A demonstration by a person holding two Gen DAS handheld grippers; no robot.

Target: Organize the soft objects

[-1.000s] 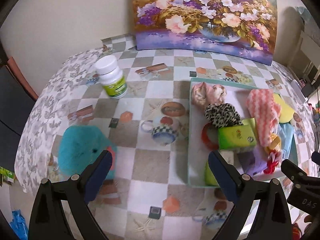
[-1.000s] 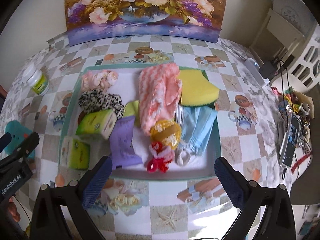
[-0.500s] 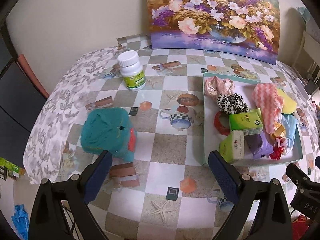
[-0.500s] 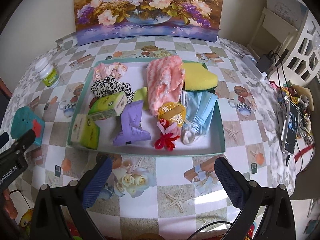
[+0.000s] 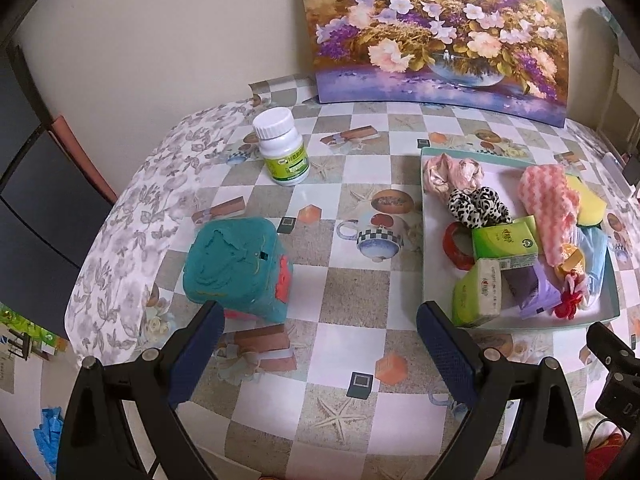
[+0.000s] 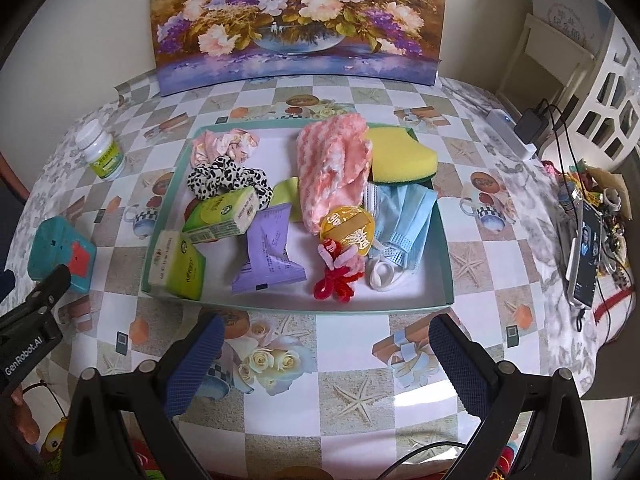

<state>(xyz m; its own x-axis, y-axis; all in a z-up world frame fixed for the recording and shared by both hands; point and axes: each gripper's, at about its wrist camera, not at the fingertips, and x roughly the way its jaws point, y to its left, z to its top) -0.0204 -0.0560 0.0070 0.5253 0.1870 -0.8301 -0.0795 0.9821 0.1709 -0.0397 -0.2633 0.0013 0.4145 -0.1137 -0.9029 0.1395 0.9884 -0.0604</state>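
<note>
- Checkered tablecloth, flower painting at the back.
- Soft stuff's piled in my tray — teal plush block sits apart, left.
- Left gripper and right gripper both spread wide, empty.

The left tool hangs with both fingers spread wide and nothing between them. The right tool is likewise wide apart and empty, with the left tool's body showing at its nine o'clock.
</note>
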